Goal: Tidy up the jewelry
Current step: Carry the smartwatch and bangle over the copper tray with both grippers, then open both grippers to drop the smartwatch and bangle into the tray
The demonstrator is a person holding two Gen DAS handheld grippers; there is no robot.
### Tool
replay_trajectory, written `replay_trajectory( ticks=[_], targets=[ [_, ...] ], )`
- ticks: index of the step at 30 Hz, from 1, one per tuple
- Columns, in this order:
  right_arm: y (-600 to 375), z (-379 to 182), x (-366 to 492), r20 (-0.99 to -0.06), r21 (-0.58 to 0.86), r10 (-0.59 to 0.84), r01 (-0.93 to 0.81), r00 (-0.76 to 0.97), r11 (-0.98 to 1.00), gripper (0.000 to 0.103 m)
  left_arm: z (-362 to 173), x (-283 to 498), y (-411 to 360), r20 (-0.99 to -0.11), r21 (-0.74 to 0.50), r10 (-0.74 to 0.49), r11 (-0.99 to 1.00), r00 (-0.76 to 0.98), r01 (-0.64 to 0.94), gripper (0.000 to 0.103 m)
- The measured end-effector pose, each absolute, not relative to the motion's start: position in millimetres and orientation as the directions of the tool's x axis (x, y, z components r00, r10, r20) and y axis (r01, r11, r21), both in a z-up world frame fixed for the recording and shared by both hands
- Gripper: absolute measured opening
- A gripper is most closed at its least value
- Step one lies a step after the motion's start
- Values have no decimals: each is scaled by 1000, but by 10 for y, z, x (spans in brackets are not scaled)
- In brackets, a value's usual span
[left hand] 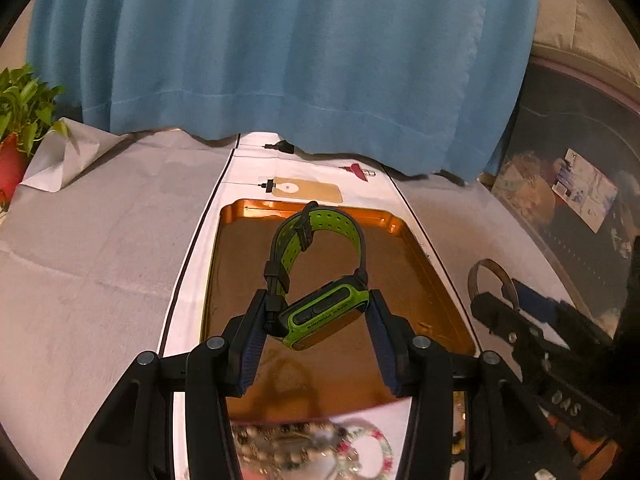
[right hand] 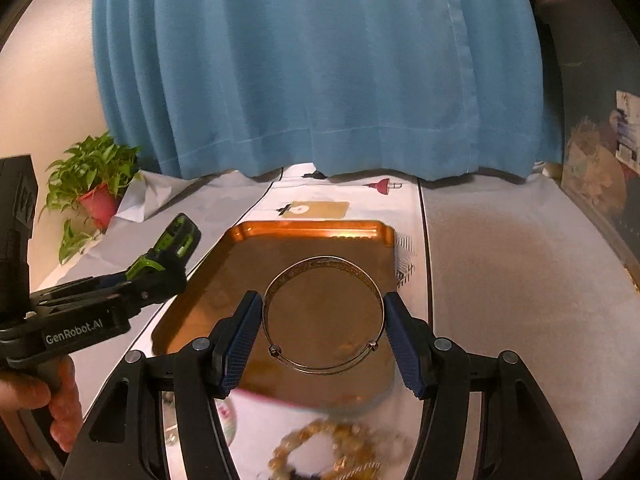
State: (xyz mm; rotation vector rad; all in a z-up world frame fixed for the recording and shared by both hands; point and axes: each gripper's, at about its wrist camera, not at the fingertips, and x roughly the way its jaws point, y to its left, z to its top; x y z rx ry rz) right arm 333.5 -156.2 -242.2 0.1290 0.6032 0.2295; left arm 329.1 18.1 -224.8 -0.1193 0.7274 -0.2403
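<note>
Holding jewelry above the copper tray (right hand: 248, 256).
Left gripper (left hand: 318, 316) pinches a green watch (left hand: 324, 312) between its pads; right gripper (right hand: 323, 318) pinches a metal bangle (right hand: 324, 368) across its width. Loose bead bracelets (right hand: 320, 444) lie below, nearer than the tray.

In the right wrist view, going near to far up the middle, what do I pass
Beaded bracelets on the white cloth → silver bangle held in the right gripper → far rim of the copper tray → tan tag → blue curtain.
</note>
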Motion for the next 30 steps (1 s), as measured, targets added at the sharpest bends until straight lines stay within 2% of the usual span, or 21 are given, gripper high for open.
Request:
replay_trajectory(
  ticks=[7,13,15,16,17,18,19,20,21,27,30],
  targets=[
    [-1458,-2709,3550,-616,154,246,-191,748,969,62,-2708,3545,435,-737,-266,-283,956,614,122,44],
    [-1398,-2949,3664,-690,114,209,-182,692,977,63,-2777,3561,333,-761,-187,-253,967,598,172,44],
    [-1408,-2943,3649,-686,107,204,-181,698,978,64,-2779,3541,304,-756,-178,-253,967,604,182,46],
    [-1405,-2938,3646,-689,94,191,-174,699,980,69,-2774,3527,284,-749,-174,-252,967,613,185,49],
    [-1397,-2931,3642,-690,88,185,-172,700,981,83,-2764,3524,281,-745,-174,-253,967,617,186,53],
    [-1396,-2922,3638,-689,89,187,-174,701,981,91,-2733,3510,266,-740,-172,-255,966,623,192,57],
    [-1411,-2908,3605,-678,99,198,-180,708,979,101,-2689,3491,254,-728,-170,-259,965,635,198,68],
    [-1419,-2882,3570,-668,106,206,-182,715,978,102,-2635,3466,250,-713,-167,-258,965,652,200,79],
    [-1450,-2850,3532,-657,121,216,-182,722,976,102,-2586,3444,253,-700,-167,-260,965,666,202,81],
    [-1681,-2452,2994,-567,122,200,-159,799,980,102,-2370,3183,364,-668,-252,-295,953,683,165,86],
    [-1795,-2307,2652,-564,87,154,-127,811,988,103,-2309,2976,437,-677,-269,-293,953,675,143,86]
  ],
)
